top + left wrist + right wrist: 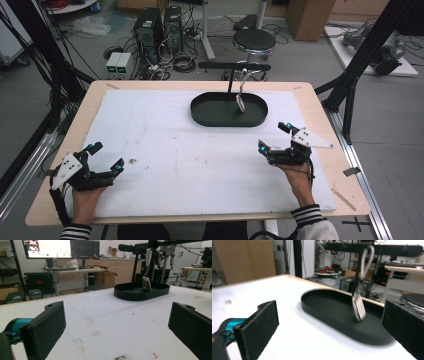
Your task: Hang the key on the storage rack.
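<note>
Near the black tray [200,118], right gripper [280,140] and left gripper [106,159] both gape wide; blurry hanging tag [359,307] probably swings if clipped.

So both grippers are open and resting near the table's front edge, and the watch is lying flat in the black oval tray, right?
Not quite. The watch is not lying flat: it hangs by its strap from the stand's crossbar above the black oval tray, as the right gripper view shows. The rest holds: the left gripper and right gripper are both open near the front edge.
</note>
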Demonstrator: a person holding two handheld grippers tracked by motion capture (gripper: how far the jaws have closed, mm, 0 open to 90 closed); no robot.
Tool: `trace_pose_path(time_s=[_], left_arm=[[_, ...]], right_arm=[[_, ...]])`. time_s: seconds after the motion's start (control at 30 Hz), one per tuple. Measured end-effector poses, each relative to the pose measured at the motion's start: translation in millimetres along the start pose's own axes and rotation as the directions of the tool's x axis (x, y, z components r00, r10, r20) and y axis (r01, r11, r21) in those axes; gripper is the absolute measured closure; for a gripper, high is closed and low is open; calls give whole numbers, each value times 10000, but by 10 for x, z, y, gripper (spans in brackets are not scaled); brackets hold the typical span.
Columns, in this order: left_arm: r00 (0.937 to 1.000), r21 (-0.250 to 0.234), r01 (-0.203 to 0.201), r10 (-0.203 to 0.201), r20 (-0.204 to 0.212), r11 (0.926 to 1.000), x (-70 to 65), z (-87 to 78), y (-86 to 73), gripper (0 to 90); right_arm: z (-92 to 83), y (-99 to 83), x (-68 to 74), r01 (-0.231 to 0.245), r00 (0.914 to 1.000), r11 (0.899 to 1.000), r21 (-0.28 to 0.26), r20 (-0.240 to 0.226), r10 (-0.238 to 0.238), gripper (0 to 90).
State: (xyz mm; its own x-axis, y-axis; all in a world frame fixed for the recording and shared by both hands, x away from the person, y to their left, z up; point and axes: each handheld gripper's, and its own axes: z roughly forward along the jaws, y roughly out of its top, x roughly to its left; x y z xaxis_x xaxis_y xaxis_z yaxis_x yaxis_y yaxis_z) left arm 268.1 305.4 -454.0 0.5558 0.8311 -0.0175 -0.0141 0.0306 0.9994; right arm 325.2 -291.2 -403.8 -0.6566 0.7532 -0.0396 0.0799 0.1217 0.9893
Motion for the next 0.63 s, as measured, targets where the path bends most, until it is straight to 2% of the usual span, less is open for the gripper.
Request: trace_pose_path(time_s=[0.1,0.2,0.37,0.47,0.63], left_arm=[[10000,-4,37,-37,-11,10000,1,3,0,17],[10000,-7,37,-37,-15,10000,1,2,0,17],[10000,-14,-25,25,-3,10000,-2,-1,0,17],[10000,-17,-17,17,1,10000,-4,0,-1,17],[10000,-11,-20,20,-6,10000,-4,0,-1,17]], right_arm=[[-132,-168,6,-104,9996,9997,-228,253,110,2],[-244,-321,3,-366,9987,9969,-695,318,388,2],[-300,-522,-40,-854,9949,9931,-803,475,894,2],[-301,-522,-28,-817,9948,9937,-761,550,860,3],[-289,-521,20,-314,9975,9972,-680,617,356,3]])
